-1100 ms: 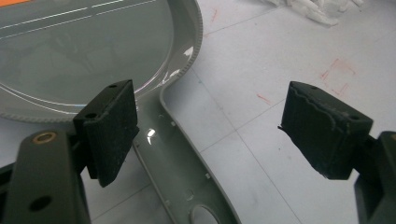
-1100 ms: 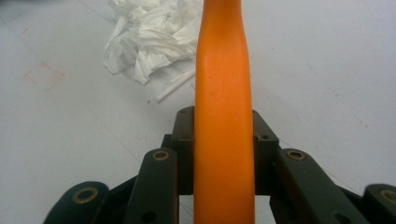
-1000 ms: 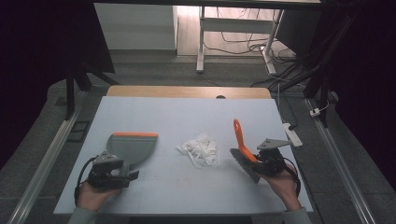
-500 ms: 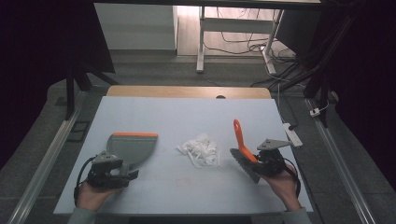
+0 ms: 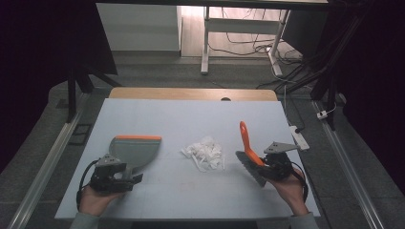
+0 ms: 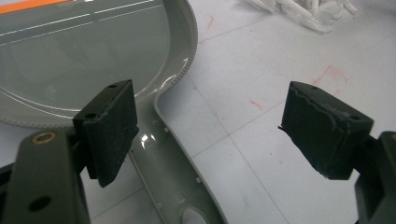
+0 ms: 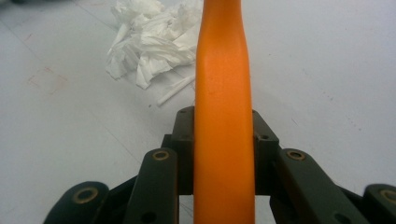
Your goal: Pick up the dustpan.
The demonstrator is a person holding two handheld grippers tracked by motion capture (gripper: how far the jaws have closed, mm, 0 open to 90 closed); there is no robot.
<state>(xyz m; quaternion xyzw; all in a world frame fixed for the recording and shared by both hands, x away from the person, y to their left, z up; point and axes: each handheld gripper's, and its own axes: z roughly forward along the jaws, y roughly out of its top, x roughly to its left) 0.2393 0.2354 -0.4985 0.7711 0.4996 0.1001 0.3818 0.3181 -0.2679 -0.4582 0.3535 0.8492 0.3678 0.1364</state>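
Two grippers | left gripper [image 5: 125, 177] open over dustpan [image 5: 136, 149] handle | right gripper [image 5: 267, 164] clamps brush [image 5: 248, 150] | paper scraps [image 5: 204, 151] between

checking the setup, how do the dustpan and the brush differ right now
The grey dustpan lies flat on the table; the brush is held off it. The left gripper stands open around the dustpan's handle, while the right gripper is shut on the brush's orange handle. Both flank the shredded paper.
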